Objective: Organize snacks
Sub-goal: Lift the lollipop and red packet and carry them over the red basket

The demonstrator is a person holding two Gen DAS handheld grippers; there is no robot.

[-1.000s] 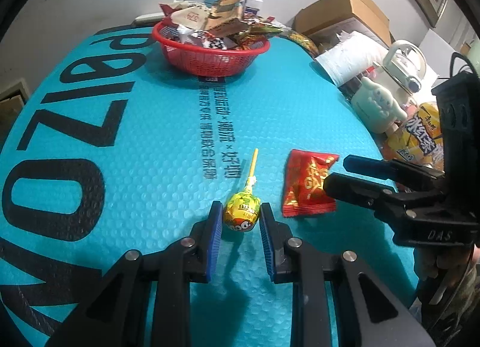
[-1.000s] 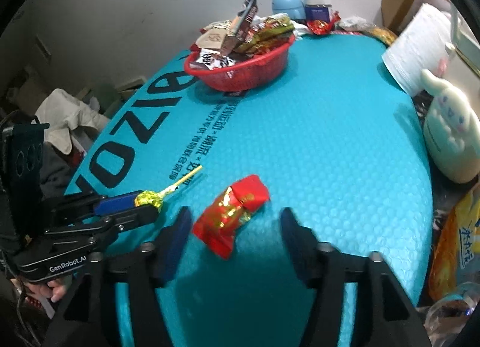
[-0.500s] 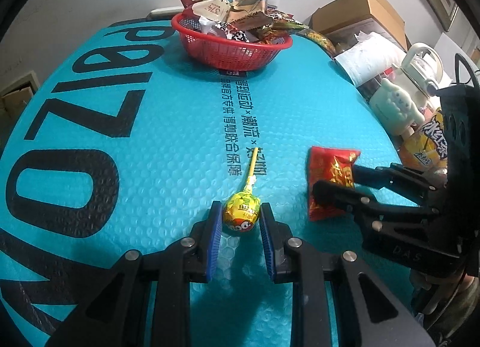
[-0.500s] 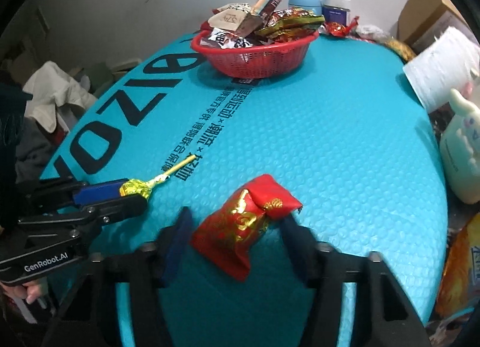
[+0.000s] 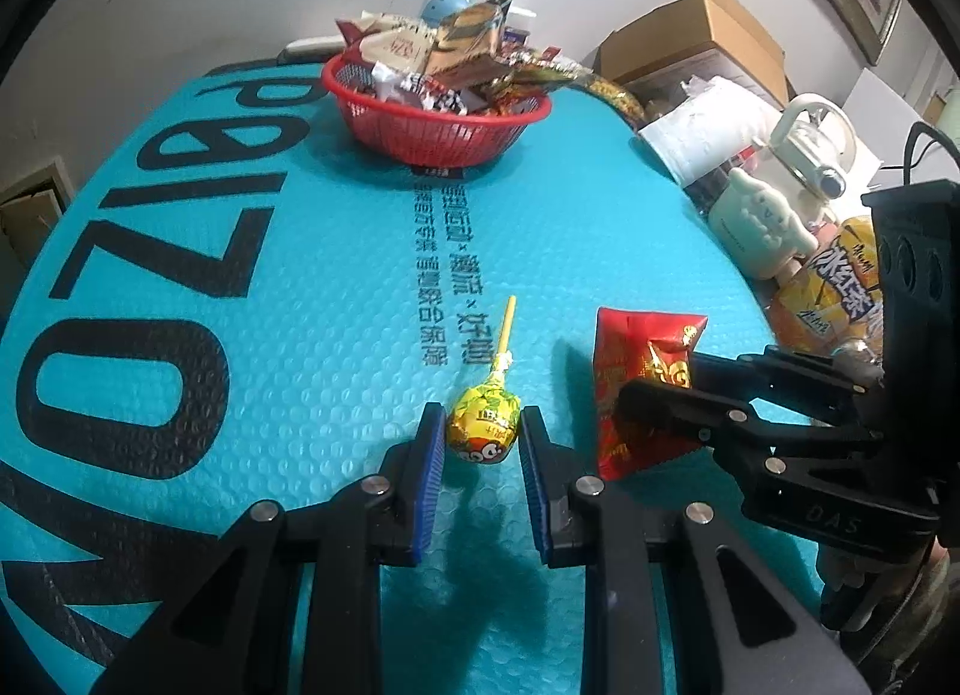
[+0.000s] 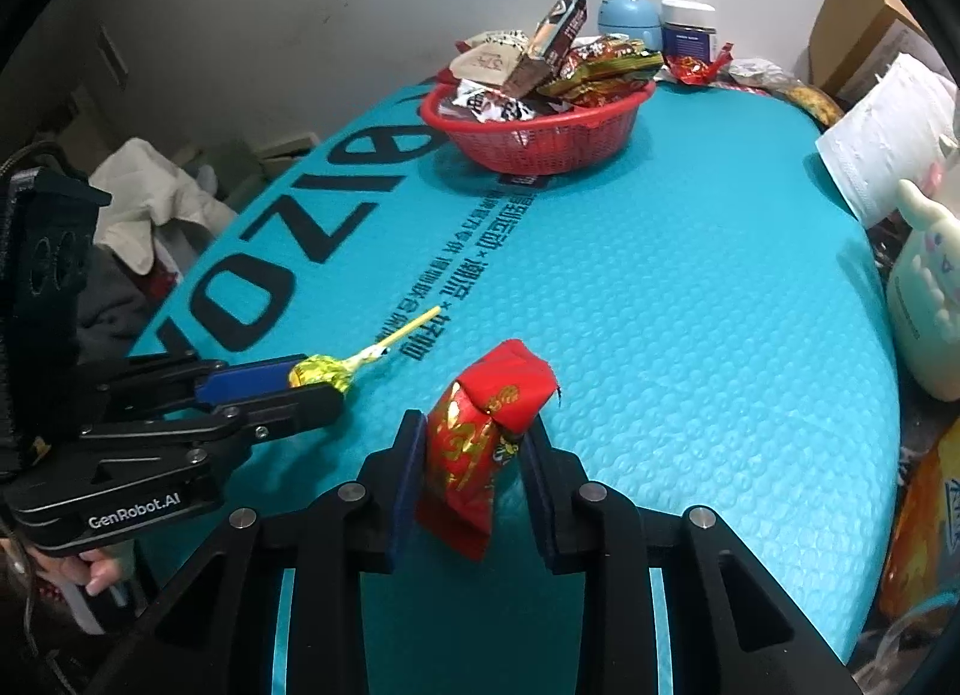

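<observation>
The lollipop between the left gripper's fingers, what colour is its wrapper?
The lollipop has a yellow wrapper with green and red print, on a yellow stick; it shows best in the left wrist view.

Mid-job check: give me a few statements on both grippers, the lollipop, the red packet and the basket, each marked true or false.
1. The left gripper is shut on the lollipop. True.
2. The right gripper is wide open over bare mat. False: it pinches the red snack packet.
3. The red basket is empty. False: it is piled with snacks.
4. The lollipop's stick points toward the basket. True.
</observation>
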